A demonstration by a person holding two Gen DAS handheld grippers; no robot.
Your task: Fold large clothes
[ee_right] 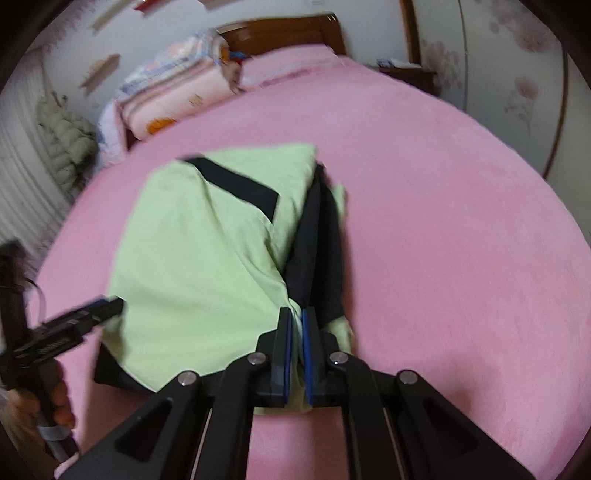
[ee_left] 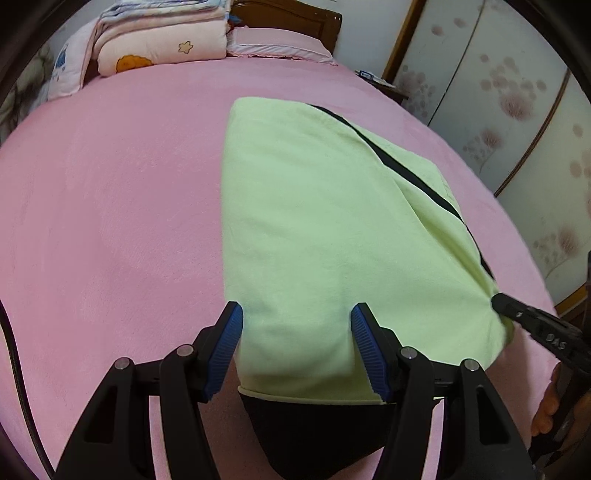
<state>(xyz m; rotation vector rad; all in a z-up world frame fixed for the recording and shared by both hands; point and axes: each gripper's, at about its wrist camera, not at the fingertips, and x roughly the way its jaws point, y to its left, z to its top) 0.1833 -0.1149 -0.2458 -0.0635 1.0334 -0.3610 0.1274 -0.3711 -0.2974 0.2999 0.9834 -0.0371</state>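
The left gripper [ee_left: 297, 317] points steeply down with its 2 blue-padded jaws apart, straddling the near edge of the green garment [ee_left: 314, 229] without pressing it. The right gripper [ee_right: 297, 325] points down likewise, jaws together, apparently pinching the garment's near right corner, though blur obscures the contact. The garment, soft green cloth with black bands, lies part-folded on the pink bedsheet [ee_left: 110, 221]. Folded quilts [ee_left: 162, 37] are stacked by the wooden headboard [ee_left: 295, 18].
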